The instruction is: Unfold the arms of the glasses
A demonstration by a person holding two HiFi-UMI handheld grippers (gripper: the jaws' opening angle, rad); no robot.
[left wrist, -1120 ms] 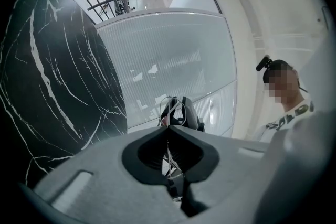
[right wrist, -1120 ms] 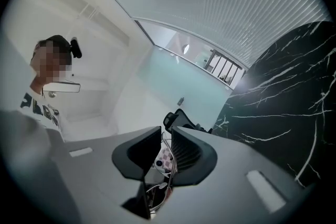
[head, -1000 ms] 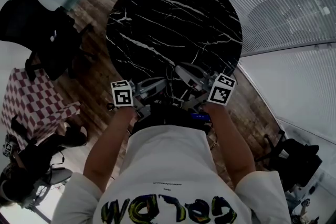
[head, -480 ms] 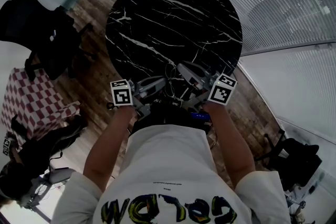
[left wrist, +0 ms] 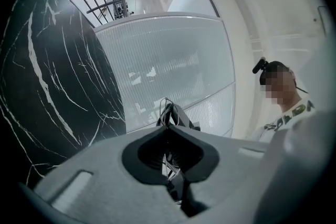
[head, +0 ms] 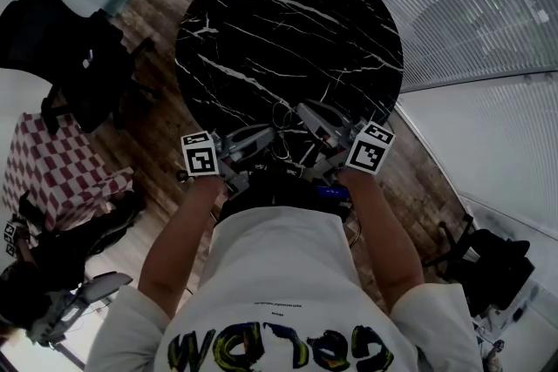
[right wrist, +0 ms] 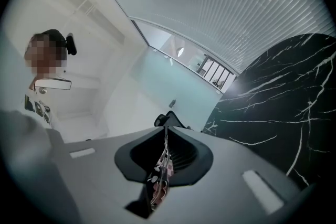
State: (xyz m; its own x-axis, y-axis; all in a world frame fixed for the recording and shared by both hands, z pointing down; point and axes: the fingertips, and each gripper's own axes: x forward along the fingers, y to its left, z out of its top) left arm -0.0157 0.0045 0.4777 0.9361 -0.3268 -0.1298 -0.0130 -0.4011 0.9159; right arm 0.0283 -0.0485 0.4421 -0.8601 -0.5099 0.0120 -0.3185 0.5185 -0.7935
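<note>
A person stands at the near edge of a round black marbled tabletop (head: 288, 30) and holds both tools close together just above that edge, tips pointing at each other. The left tool (left wrist: 167, 124) has its jaws pressed together on the thin wire frame of the glasses (left wrist: 169, 167), whose wire runs back through the gap behind the pads. The right tool (right wrist: 166, 127) has just been closing its jaws, and they now pinch another thin part of the glasses, with a patterned bit showing in the throat behind the pads. The glasses hang between the two tools, clear of the tabletop.
</note>
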